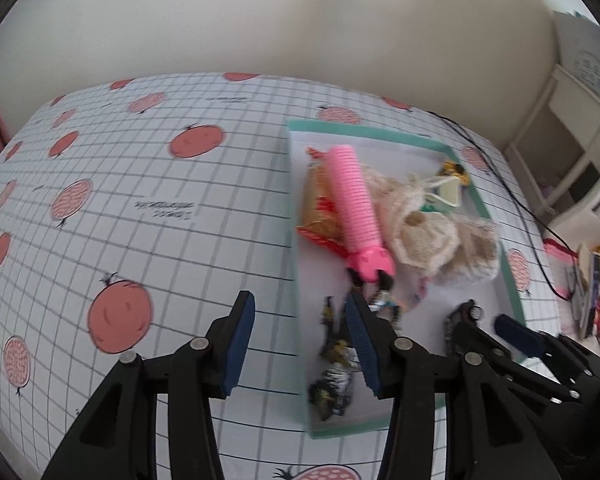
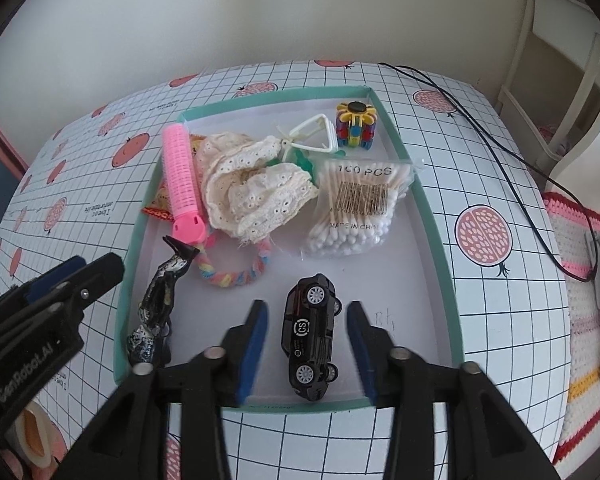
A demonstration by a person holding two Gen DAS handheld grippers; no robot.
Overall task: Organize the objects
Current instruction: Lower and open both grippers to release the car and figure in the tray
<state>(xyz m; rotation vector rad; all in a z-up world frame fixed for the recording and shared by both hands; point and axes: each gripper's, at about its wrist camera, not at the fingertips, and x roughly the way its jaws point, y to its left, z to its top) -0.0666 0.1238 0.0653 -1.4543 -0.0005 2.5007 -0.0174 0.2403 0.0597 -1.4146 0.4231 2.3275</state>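
A shallow teal-rimmed tray (image 2: 436, 216) on the table holds several items: a pink hair roller (image 2: 182, 184), cream lace cloth (image 2: 256, 196), a bag of cotton swabs (image 2: 356, 208), a pastel braided band (image 2: 236, 276), a black hair clip (image 2: 160, 300), a colourful block toy (image 2: 356, 124) and a black toy car (image 2: 312, 332) lying on its side. My right gripper (image 2: 308, 344) is open, its jaws either side of the car without touching it. My left gripper (image 1: 300, 340) is open and empty over the tray's left rim (image 1: 296, 240); the roller (image 1: 354, 204) lies beyond it.
The table has a white grid cloth with red fruit prints (image 1: 120, 320). A black cable (image 2: 500, 152) runs across its right side. A knitted striped mat (image 2: 584, 320) and white shelving (image 1: 572, 152) lie to the right. A tape roll (image 2: 32, 436) sits at the near left.
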